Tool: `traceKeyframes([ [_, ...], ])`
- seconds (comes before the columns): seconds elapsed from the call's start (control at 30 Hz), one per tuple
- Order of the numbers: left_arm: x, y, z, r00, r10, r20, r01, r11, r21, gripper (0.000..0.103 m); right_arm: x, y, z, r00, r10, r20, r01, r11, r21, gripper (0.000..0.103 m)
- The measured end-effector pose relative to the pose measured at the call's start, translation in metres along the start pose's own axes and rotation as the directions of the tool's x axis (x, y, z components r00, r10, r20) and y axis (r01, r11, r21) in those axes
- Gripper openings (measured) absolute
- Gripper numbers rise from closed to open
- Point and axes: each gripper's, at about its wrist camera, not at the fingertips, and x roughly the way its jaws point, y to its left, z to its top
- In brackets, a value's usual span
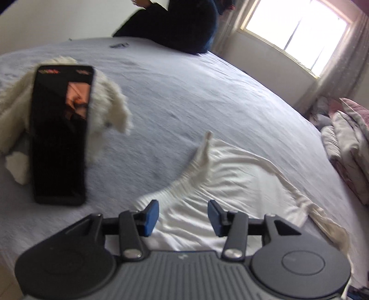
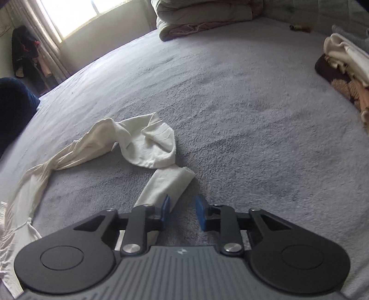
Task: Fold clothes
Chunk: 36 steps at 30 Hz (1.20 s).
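Note:
A white garment point(image 1: 228, 175) lies spread and wrinkled on the grey bed cover point(image 1: 184, 97). My left gripper point(image 1: 183, 217) hovers over its near part, open, nothing between the blue pads. In the right wrist view the same cream garment point(image 2: 147, 143) trails across the bed, one sleeve twisted to the left, another sleeve end point(image 2: 166, 184) pointing at me. My right gripper point(image 2: 182, 212) is open just beyond that sleeve end, with the left pad point(image 2: 165, 208) at the cloth's edge.
A black phone point(image 1: 61, 136) lies on a fluffy white item point(image 1: 110, 101) at left. A person in dark clothes point(image 1: 180, 23) sits at the far edge. Folded quilts point(image 2: 203, 16) lie near the window; a pile of clothes point(image 2: 346, 69) is at right.

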Motion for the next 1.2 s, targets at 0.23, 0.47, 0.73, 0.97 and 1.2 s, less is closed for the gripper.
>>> traceKeyframes([
  [0.23,0.006,-0.061,-0.043,0.979,-0.142,-0.145,0.166,0.972,0.164,0.048,-0.019,-0.003,-0.016,0.993,0.082,-0.089,-0.079,0.996,0.044,0.021],
  [0.47,0.005,-0.117,-0.094,0.934,-0.196,-0.300,0.289,0.906,0.310,0.048,-0.027,-0.002,-0.034,0.970,0.185,-0.159,-0.172,0.981,0.094,0.021],
  [0.73,-0.005,-0.135,-0.125,0.906,-0.249,-0.344,0.362,0.875,0.322,0.050,-0.025,-0.004,-0.042,0.944,0.276,-0.183,-0.247,0.955,0.164,0.021],
  [0.97,0.006,-0.144,-0.145,0.885,-0.297,-0.358,0.413,0.856,0.312,0.050,-0.036,-0.012,-0.039,0.954,0.265,-0.139,-0.246,0.960,0.135,0.003],
  [1.2,0.014,-0.157,-0.152,0.857,-0.354,-0.375,0.479,0.815,0.327,0.050,-0.060,-0.026,-0.032,0.968,0.238,-0.077,-0.231,0.968,0.096,0.003],
])
